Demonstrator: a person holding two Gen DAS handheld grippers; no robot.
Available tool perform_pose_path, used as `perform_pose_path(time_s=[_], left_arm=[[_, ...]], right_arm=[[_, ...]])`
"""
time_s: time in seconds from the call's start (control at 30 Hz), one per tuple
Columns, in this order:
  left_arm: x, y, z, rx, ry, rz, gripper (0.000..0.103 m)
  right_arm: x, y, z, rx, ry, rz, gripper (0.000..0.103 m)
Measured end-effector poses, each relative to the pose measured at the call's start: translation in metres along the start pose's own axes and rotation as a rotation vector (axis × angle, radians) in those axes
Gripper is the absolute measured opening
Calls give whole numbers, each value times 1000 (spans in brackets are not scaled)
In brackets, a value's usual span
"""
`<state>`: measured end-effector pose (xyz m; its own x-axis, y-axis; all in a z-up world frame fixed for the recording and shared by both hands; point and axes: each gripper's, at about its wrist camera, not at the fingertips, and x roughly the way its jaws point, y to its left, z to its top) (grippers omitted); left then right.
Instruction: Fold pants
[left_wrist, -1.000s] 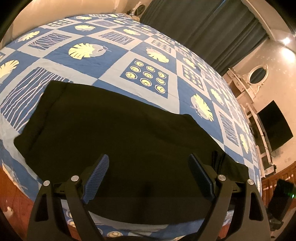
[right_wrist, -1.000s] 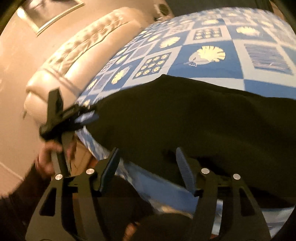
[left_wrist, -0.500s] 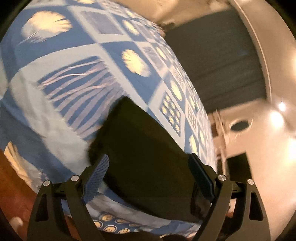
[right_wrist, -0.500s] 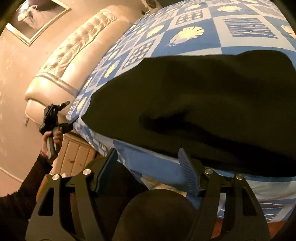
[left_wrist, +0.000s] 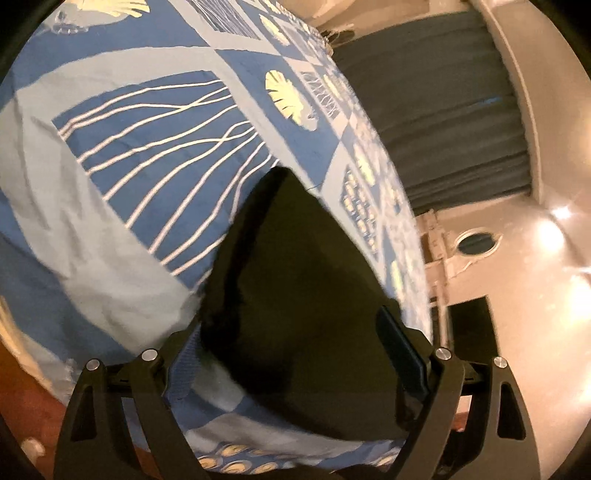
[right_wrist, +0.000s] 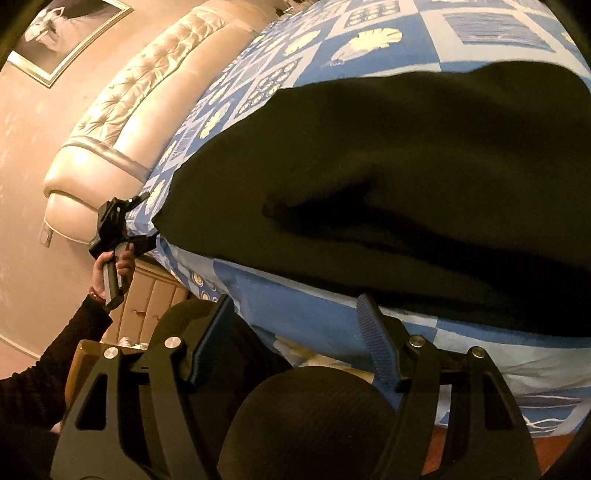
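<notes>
The black pants (left_wrist: 295, 280) lie folded flat on the blue patterned bedspread (left_wrist: 122, 155) near the bed's front edge; they also show in the right wrist view (right_wrist: 388, 177). My left gripper (left_wrist: 295, 354) is open, its jaws either side of the pants' near left end. It shows in the right wrist view (right_wrist: 142, 225) at the pants' left corner, hand-held. My right gripper (right_wrist: 295, 339) is open and empty, just off the bed's front edge, short of the pants.
A padded cream headboard (right_wrist: 122, 110) stands left of the bed, with a bedside cabinet (right_wrist: 147, 299) below. Dark curtains (left_wrist: 443, 110), an oval mirror (left_wrist: 476, 242) and a dark screen (left_wrist: 469, 328) are on the far side. My knee (right_wrist: 306, 424) is under the right gripper.
My left gripper has swung to the left end of the pants and moved in close to it. My right gripper has drawn back off the pants toward the bed edge.
</notes>
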<state>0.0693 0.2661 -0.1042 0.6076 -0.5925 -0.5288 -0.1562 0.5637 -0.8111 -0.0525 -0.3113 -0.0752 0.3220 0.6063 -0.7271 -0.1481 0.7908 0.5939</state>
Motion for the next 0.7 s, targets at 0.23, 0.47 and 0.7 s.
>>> perform_pose_path(time_s=[0.23, 0.47, 0.7], left_arm=[[3, 19, -6, -137, -86, -76, 87], [4, 9, -2, -78, -43, -36, 84], [5, 16, -3, -113, -41, 34, 14]], right_arm=[[3, -1, -1, 10, 1, 5, 69], [3, -3, 0, 11, 2, 5, 69], [5, -4, 1, 12, 2, 4, 69]])
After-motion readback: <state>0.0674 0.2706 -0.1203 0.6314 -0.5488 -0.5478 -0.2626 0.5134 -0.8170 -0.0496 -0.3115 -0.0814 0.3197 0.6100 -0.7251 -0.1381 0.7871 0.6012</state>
